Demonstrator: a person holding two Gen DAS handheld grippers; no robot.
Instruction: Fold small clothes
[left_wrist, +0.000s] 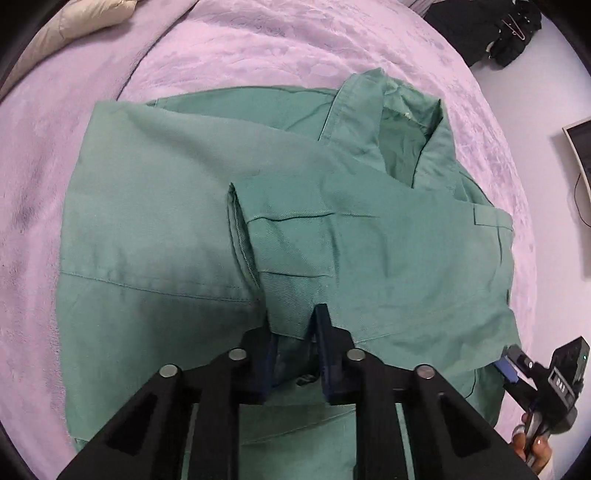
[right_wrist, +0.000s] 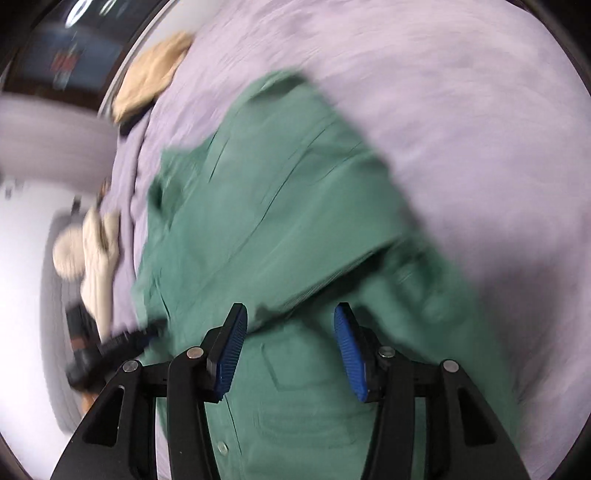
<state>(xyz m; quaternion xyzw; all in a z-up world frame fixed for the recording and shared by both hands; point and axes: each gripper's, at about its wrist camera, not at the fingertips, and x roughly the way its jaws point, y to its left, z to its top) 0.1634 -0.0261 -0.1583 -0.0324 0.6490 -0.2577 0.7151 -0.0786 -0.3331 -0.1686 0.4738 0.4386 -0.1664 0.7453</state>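
Note:
A green collared shirt (left_wrist: 155, 206) lies on the lilac bedspread (left_wrist: 240, 48), partly folded, with a sleeve laid across its body and the collar at the upper right. My left gripper (left_wrist: 291, 332) is shut on the sleeve's cuff edge (left_wrist: 286, 310), low over the shirt. My right gripper (right_wrist: 290, 339) is open and empty just above the shirt (right_wrist: 280, 206); that view is motion-blurred. The right gripper also shows at the lower right of the left wrist view (left_wrist: 513, 365), at the shirt's edge. The left gripper shows blurred at the left of the right wrist view (right_wrist: 122, 343).
A beige garment (left_wrist: 88, 18) lies at the bed's far left and dark clothes with a hanger (left_wrist: 495, 26) at the far right. Cream and tan clothes (right_wrist: 98, 254) lie on the bed's edge in the right wrist view. White floor (left_wrist: 535, 110) lies beyond the bed.

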